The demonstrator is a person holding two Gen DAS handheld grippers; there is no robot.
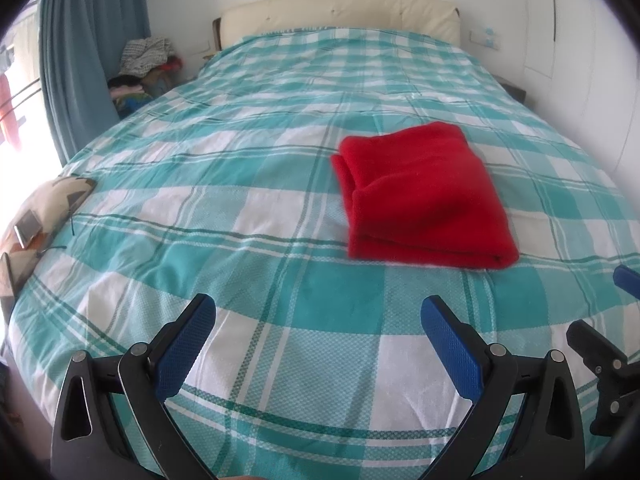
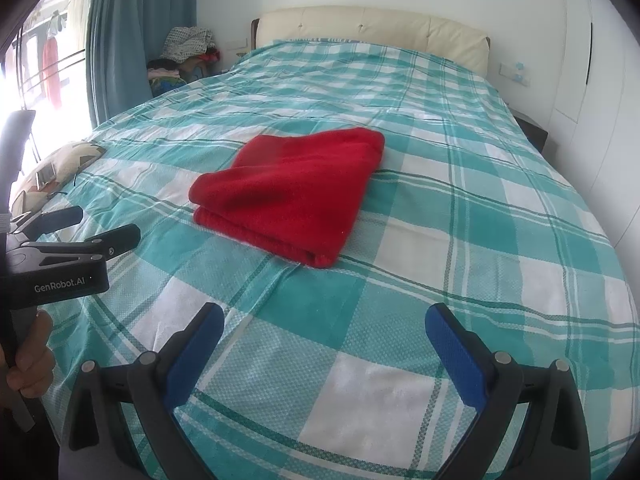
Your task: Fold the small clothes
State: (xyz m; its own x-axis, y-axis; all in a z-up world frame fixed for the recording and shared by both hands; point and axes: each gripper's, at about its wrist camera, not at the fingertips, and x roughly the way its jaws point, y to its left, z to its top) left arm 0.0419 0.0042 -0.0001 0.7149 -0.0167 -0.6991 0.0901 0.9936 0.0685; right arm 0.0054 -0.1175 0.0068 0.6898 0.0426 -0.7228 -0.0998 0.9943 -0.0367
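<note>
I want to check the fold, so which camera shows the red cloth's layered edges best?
The left wrist view: the folded red cloth shows its stacked layers along two sides. The right wrist view shows mostly its top and one edge.

1. The left gripper point(image 1: 318, 312) hovers over the checked bedspread point(image 1: 240, 184) with its blue-padded fingers point(image 1: 186, 344) spread wide, nothing between them.
2. A folded red garment point(image 1: 420, 196) lies flat beyond the right fingertip, apart from it.
3. Part of the right gripper point(image 1: 612, 360) shows just outside the right finger.
</note>
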